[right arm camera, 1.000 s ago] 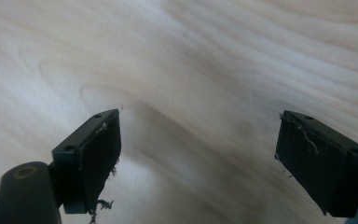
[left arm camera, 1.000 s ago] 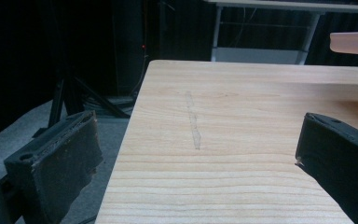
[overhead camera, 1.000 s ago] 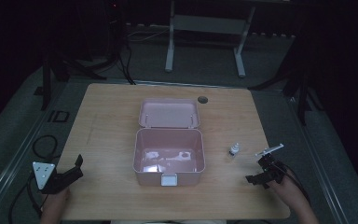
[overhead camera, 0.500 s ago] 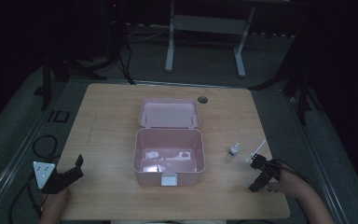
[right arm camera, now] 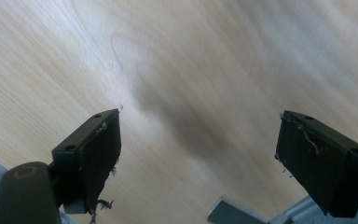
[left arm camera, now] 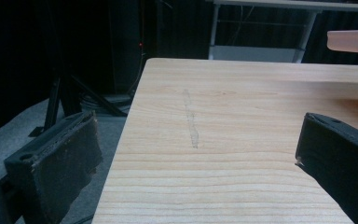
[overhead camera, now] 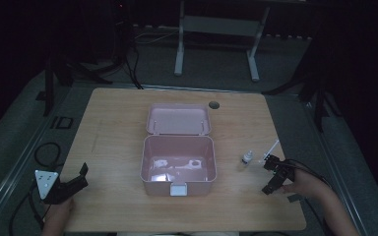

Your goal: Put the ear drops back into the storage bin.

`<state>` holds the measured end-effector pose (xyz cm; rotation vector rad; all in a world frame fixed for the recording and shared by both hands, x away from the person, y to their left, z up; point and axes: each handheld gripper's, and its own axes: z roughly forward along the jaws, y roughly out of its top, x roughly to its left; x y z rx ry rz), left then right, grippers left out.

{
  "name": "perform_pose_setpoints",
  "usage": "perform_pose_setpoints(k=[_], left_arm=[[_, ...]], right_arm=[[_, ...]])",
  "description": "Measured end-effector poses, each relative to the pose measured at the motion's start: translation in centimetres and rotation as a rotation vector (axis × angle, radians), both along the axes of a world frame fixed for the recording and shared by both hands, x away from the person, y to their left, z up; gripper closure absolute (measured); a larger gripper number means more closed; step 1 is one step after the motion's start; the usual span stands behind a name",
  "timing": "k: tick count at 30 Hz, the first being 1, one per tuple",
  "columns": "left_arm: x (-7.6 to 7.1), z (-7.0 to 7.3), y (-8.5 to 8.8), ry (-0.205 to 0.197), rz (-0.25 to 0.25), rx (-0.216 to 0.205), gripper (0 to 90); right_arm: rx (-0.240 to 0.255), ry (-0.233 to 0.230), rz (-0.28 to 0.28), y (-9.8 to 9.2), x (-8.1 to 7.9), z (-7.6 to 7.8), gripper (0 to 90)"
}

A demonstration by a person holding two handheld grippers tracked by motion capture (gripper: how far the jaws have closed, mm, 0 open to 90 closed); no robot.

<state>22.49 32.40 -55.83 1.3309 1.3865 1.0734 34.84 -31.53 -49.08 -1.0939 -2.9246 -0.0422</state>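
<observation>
The small bottle (overhead camera: pixel 246 157) stands upright on the table (overhead camera: pixel 118 128), right of the open pink box (overhead camera: pixel 178 162), a thin white stick (overhead camera: pixel 270 149) beside it. Light and easily tipped, it probably wants a gentle pinch across its body. The right gripper (overhead camera: pixel 270 177), just right of the bottle, is wide open and empty; so is the left gripper (overhead camera: pixel 76 181), far left of the box.

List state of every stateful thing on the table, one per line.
pink box: open, lid swung back, small whitish items inside
small bottle: upright, capped, beside the box
thin white stick: lying flat on the table
left tool: open, empty
right tool: open, empty
</observation>
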Motion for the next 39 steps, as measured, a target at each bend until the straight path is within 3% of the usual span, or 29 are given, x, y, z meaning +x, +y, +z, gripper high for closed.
perform_pose_setpoints(k=[19,39], left_arm=[[0.0,0.0,0.0,0.001,-0.009,0.009,0.3],[0.1,0.0,-0.1,0.003,-0.015,0.01,0.3]], right_arm=[[0.031,-0.006,-0.052,2.2,5.6,-0.1,17.3],[0.022,0.007,0.021,5.6,8.7,0.0,33.3]])
